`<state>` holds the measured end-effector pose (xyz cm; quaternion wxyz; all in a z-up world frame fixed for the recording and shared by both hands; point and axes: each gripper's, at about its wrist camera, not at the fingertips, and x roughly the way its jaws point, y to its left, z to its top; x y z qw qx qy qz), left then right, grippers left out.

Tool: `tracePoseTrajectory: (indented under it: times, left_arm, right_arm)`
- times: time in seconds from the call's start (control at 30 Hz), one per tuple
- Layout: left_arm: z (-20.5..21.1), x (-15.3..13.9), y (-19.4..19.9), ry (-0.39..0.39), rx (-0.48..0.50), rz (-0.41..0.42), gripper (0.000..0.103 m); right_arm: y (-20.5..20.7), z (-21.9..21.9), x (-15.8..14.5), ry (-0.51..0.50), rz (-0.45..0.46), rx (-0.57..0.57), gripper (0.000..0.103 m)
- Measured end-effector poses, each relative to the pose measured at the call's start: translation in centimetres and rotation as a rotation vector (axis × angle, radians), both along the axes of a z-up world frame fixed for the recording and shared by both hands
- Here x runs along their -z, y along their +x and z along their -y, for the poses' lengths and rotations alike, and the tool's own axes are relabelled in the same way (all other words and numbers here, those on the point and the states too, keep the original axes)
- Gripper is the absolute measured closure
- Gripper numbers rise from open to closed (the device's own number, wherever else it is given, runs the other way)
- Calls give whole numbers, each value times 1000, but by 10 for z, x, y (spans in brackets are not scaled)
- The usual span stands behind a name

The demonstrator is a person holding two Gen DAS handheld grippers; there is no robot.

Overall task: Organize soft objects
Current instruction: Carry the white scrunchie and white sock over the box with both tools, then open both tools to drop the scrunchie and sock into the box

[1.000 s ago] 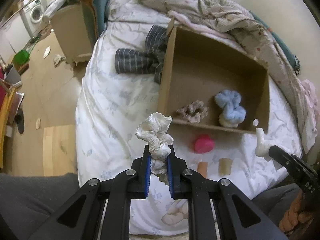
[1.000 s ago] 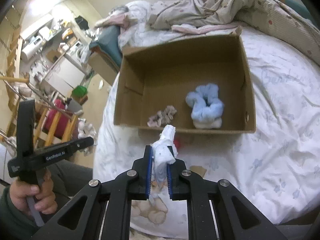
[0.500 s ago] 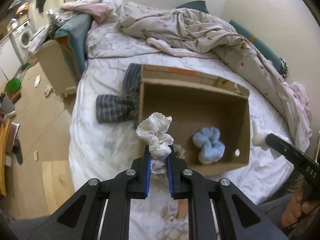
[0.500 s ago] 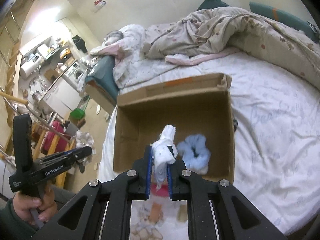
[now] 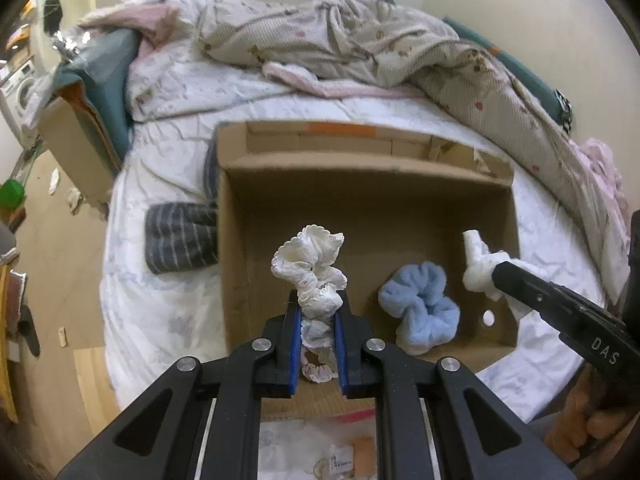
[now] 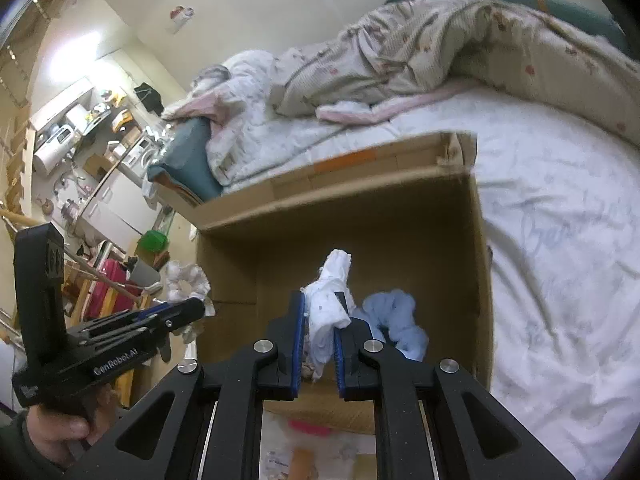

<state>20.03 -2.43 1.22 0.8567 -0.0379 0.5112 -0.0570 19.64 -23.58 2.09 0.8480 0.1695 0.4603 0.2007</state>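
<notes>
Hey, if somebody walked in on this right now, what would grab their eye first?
Probably the two held items: the left gripper pinches a frilly white scrunchie, and the right gripper clamps a bunched white cloth, both poised over the open cardboard box on the bed. Inside the box, near its right wall, lies a fluffy light blue scrunchie. Behind the box a rumpled patterned blanket is heaped along the wall.

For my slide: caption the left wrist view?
Left claw holds white scrunchie over cardboard box containing blue scrunchie.
</notes>
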Motion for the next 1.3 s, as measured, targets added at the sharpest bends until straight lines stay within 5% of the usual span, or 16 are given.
tracePoseTrajectory:
  times: [0.37, 0.73, 1.0, 1.13, 1.3]
  left_arm:
    - [3, 35, 10, 10, -1, -70, 89]
    - [-4, 40, 9, 10, -14, -93, 89]
    - [1, 39, 7, 12, -5, -98, 75]
    - [2, 38, 5, 17, 1, -90, 47]
    - [4, 36, 5, 39, 10, -81, 45]
  right_arm:
    - [18, -17, 51, -63, -167, -36, 89]
    - [28, -15, 64, -24, -224, -37, 88]
    - [27, -24, 68, -31, -237, -66, 88]
    - [27, -25, 70, -39, -244, -69, 88]
    - [28, -19, 69, -25, -242, -45, 87]
